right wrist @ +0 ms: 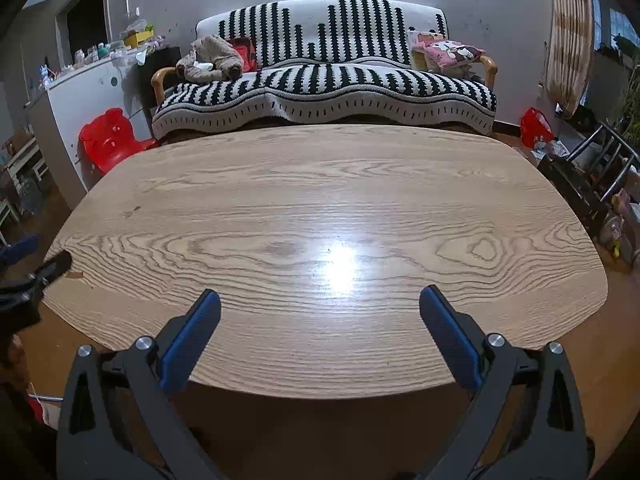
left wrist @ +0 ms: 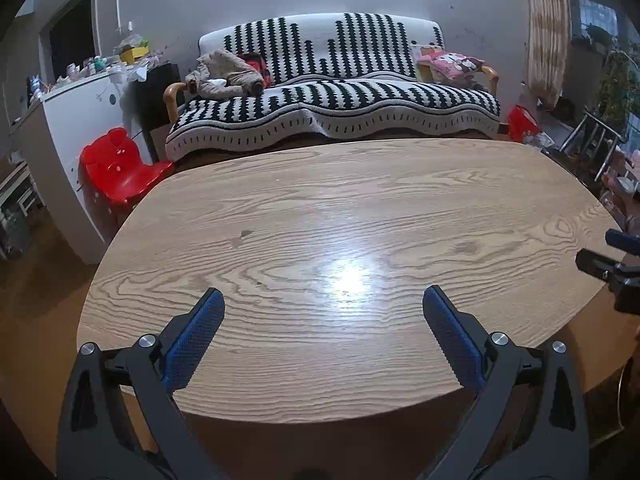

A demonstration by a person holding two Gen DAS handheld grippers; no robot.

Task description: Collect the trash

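A bare oval wooden table point(left wrist: 320, 220) fills both wrist views point(right wrist: 320, 208); I see no trash on it. My left gripper point(left wrist: 323, 300) is open and empty, its blue-padded fingers point(left wrist: 196, 336) spread wide over the table's near edge. My right gripper point(right wrist: 320, 300) is open and empty, also above the near edge. The right gripper's tip shows at the right edge of the left wrist view point(left wrist: 600, 266). The left gripper's tip shows at the left edge of the right wrist view point(right wrist: 56, 264).
A sofa with a black-and-white striped cover point(left wrist: 332, 96) stands behind the table. A red child's chair point(left wrist: 120, 168) and a white cabinet point(left wrist: 72, 120) with clutter are at the left. A red bag point(right wrist: 536, 126) and a metal chair frame point(right wrist: 592, 168) are at the right.
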